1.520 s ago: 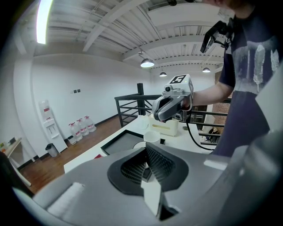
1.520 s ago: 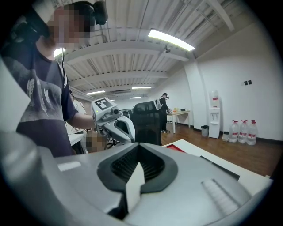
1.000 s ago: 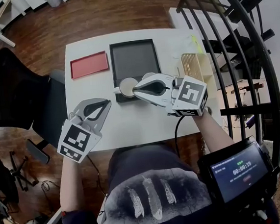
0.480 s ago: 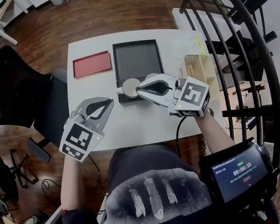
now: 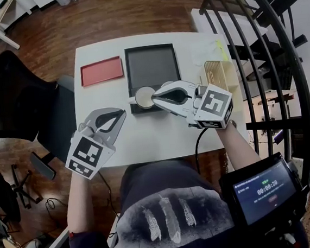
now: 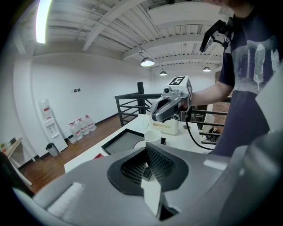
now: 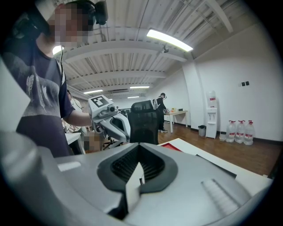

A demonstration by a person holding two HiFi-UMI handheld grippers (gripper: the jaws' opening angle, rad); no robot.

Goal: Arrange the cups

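Cup (image 5: 143, 98) sits at tray (image 5: 150, 61) edge; your right tool (image 5: 153, 98), closed and empty, seemingly just over it; left tool (image 5: 122, 114) closed, empty.

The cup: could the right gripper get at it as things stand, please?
Probably yes: the right gripper sits right beside the cup, nothing between them, though its shut fingers must open first.

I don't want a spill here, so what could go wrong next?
The right gripper has its jaws shut, tip right beside the cup; moving in like that could knock it over instead of gripping it. The cup stands at the near edge of the black tray, so a nudge might tip it over the rim.
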